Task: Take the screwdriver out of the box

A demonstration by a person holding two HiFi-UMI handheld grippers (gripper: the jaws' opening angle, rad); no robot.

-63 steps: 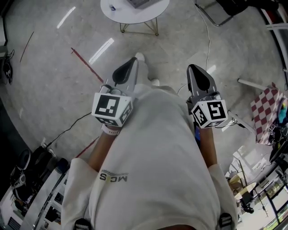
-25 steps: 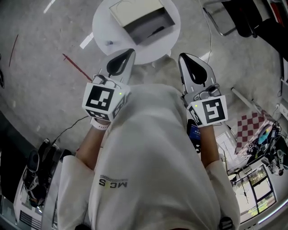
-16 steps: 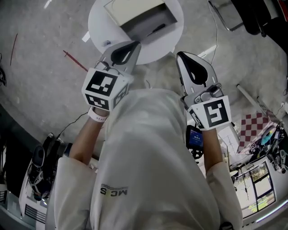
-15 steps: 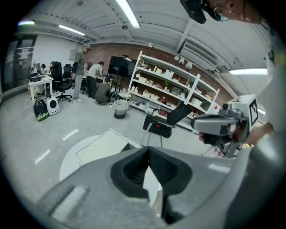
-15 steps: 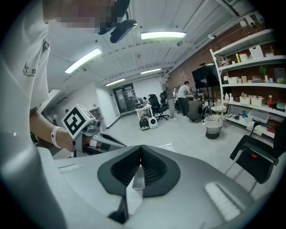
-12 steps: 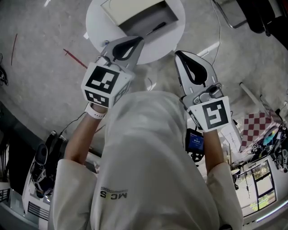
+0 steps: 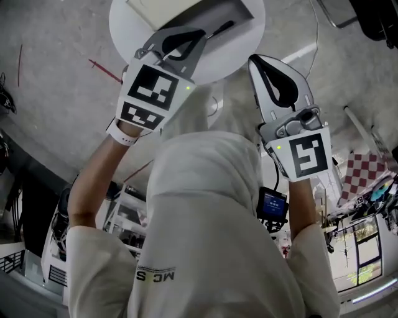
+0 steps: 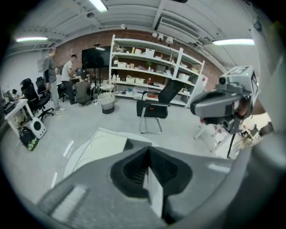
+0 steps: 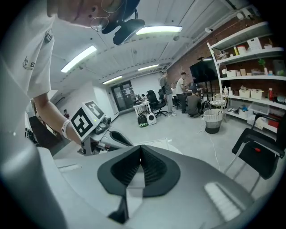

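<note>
An open box (image 7: 186, 7) with a beige lid and a grey inside sits on a round white table (image 7: 245, 49) at the top of the head view. A black screwdriver (image 7: 222, 27) lies inside it. My left gripper (image 7: 200, 34) hangs over the table's near part, its tip just left of the screwdriver, jaws together and empty. My right gripper (image 7: 256, 61) is at the table's near right edge, also shut on nothing. In the left gripper view the left gripper (image 8: 148, 156) points at the box lid (image 8: 105, 145). The right gripper (image 9: 141, 152) looks past the table into the room.
A person's white-clad body fills the lower head view. A dark office chair (image 8: 156, 109) stands beyond the table. Shelves (image 8: 152, 71) line the brick back wall, where several people stand. Cables and equipment (image 7: 56, 230) lie on the floor at the left, and a checkered cloth (image 7: 367, 174) at the right.
The table and box have come closer. Both grippers moved forward, the left one from before the table edge to over the table beside the screwdriver. Both stayed shut.
</note>
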